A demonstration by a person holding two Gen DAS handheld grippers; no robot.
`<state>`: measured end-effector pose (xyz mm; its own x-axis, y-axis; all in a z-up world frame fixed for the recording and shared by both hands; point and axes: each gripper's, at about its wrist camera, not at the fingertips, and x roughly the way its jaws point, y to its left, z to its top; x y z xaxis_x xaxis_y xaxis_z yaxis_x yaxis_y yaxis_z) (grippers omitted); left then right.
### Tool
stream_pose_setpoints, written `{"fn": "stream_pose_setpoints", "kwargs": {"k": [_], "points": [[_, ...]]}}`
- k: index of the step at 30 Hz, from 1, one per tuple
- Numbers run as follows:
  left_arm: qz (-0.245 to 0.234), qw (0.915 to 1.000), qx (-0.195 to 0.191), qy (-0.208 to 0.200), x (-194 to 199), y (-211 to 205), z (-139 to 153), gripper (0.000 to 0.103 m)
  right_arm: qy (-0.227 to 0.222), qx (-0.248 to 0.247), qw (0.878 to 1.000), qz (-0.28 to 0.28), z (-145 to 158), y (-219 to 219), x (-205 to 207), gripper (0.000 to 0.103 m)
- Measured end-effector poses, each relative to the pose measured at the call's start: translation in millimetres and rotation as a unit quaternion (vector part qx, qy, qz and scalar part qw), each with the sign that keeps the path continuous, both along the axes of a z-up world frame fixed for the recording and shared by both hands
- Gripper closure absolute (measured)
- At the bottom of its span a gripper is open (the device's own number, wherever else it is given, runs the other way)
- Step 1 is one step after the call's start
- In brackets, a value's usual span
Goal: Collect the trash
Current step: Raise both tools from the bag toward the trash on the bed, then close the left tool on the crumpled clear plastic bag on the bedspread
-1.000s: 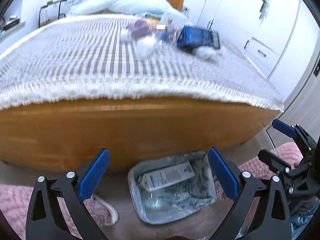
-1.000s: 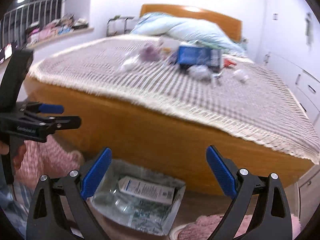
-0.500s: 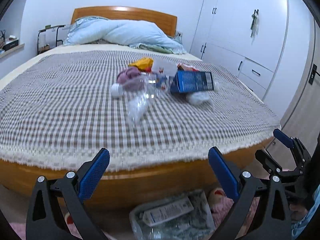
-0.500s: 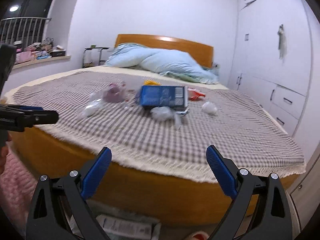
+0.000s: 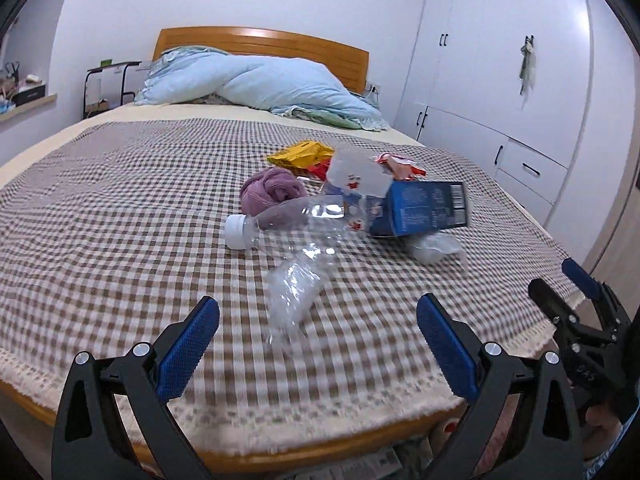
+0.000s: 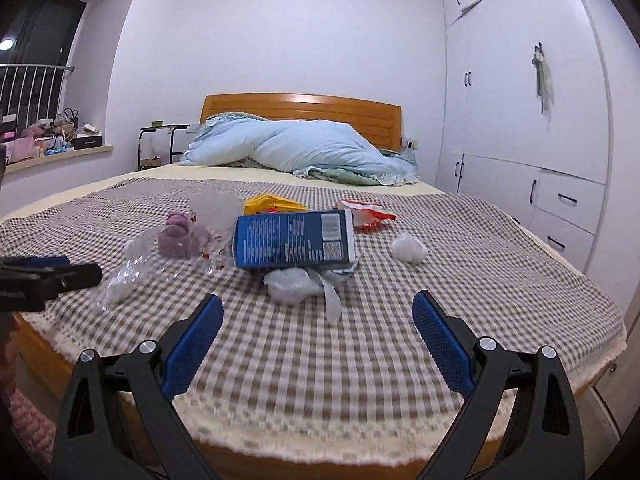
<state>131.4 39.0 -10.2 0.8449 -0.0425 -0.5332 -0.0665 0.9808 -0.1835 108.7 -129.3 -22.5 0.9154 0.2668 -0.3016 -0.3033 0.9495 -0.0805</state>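
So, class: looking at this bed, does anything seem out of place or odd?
Yes. Litter is heaped mid-bed on the checked blanket: a clear bottle lying on its side, a toppled blue carton, snack wrappers and crumpled plastic. Both tongs hover open, holding nothing.

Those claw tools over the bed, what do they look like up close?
Each gripper, left and right, is a black plastic fork of two angular arms with silver screws. The fingers carry blue pads with a fine grid texture. The right one, seen side-on, bears small white lettering, too small to read.
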Motion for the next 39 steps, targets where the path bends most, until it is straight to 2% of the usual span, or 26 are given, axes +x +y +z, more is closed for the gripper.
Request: {"fn": "stream_pose_setpoints", "kwargs": {"k": [4,8,13,15,17,18,20,21,28,39], "points": [[-0.007,0.9997,0.014,0.020,18.7,8.3,-13.4,0.007,-0.013,-0.018,1.000,0.011,1.7,11.4,12.7,0.012],[-0.014,0.9995,0.015,0.024,30.8,16.2,-8.9,0.018,-0.014,-0.024,1.000,0.012,2.0,17.7,25.2,0.012],[-0.030,0.9985,0.028,0.037,42.9,15.0,-10.8,0.022,0.003,-0.017,1.000,0.019,-2.4,24.0,28.9,0.012],[-0.033,0.9981,0.024,0.047,48.2,15.8,-15.8,0.031,0.005,-0.024,0.999,0.023,-4.6,28.2,28.7,0.012],[-0.034,0.9979,0.016,0.052,51.8,17.9,-20.5,0.044,0.010,-0.028,0.999,0.027,-7.0,31.3,29.0,0.012],[-0.039,0.9976,0.006,0.057,54.4,18.6,-22.1,0.046,0.011,-0.029,0.999,0.028,-8.0,33.1,29.3,0.012],[-0.047,0.9970,-0.012,0.060,56.0,21.4,-23.9,0.063,0.013,-0.033,0.999,0.030,-9.4,35.3,29.1,0.012],[-0.050,0.9968,-0.016,0.061,56.8,22.0,-24.4,0.065,0.014,-0.034,0.999,0.030,-9.9,35.8,29.0,0.012],[-0.056,0.9958,-0.030,0.066,54.4,24.1,-27.5,0.070,0.018,-0.037,0.999,0.029,-11.4,37.5,29.1,0.012],[-0.051,0.9980,-0.036,-0.002,44.0,22.1,8.0,0.071,0.016,-0.052,0.998,0.025,-13.2,40.6,29.1,0.012]]}}
